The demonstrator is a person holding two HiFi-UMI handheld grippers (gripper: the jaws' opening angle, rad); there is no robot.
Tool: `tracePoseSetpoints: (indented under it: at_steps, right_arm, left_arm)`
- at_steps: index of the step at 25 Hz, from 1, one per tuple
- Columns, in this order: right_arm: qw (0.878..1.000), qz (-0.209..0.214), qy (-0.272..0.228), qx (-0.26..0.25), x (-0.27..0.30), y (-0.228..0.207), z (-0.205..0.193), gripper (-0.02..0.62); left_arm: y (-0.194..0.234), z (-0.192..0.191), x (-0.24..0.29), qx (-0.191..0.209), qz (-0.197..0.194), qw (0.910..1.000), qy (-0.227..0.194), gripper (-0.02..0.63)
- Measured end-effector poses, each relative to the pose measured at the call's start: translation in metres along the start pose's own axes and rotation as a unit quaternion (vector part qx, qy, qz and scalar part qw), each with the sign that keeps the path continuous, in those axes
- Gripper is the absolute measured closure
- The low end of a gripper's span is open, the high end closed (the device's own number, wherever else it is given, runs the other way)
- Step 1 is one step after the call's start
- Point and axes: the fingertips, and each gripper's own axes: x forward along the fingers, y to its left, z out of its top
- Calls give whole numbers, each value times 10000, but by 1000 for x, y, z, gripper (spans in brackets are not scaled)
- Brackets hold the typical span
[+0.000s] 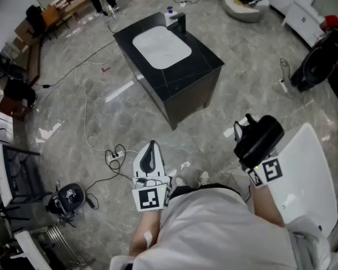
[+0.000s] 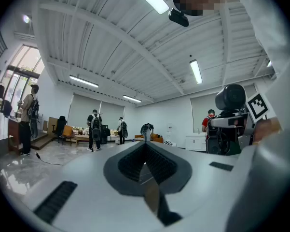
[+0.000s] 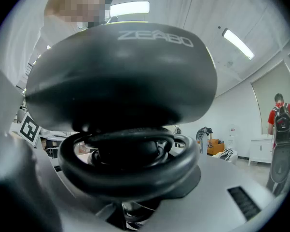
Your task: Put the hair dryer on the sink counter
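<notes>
The black hair dryer (image 1: 260,136) is held up at my right side, and my right gripper (image 1: 253,153) is shut on it. In the right gripper view the hair dryer's rounded body (image 3: 125,76) and its black loop (image 3: 130,166) fill the frame and hide the jaws. My left gripper (image 1: 150,157) is raised at my left, shut with nothing in it; in the left gripper view its jaws (image 2: 145,164) meet in a point toward the ceiling. The black sink counter (image 1: 205,63) with a white basin (image 1: 161,46) and a dark faucet (image 1: 179,21) stands a few steps ahead on the marble floor.
Cables and a power strip (image 1: 116,154) lie on the floor at the left front. A black device (image 1: 70,196) sits at the lower left. A white curved panel (image 1: 306,173) stands beside my right. Desks and chairs (image 1: 36,18) line the far left; people (image 2: 94,127) stand far off.
</notes>
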Motion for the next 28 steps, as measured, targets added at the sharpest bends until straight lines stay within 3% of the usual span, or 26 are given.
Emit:
tracePoseSetpoints:
  at_steps: [14,28]
  right_arm:
    - [9997,239,10,84,-6,-1,-1,416]
    - [9988,463,68,163,-11,-36,-11,416]
  left_arm:
    - [-15,2,-4,7,93,10000,29,603]
    - [-39,7,9,148,444,9989,18,604]
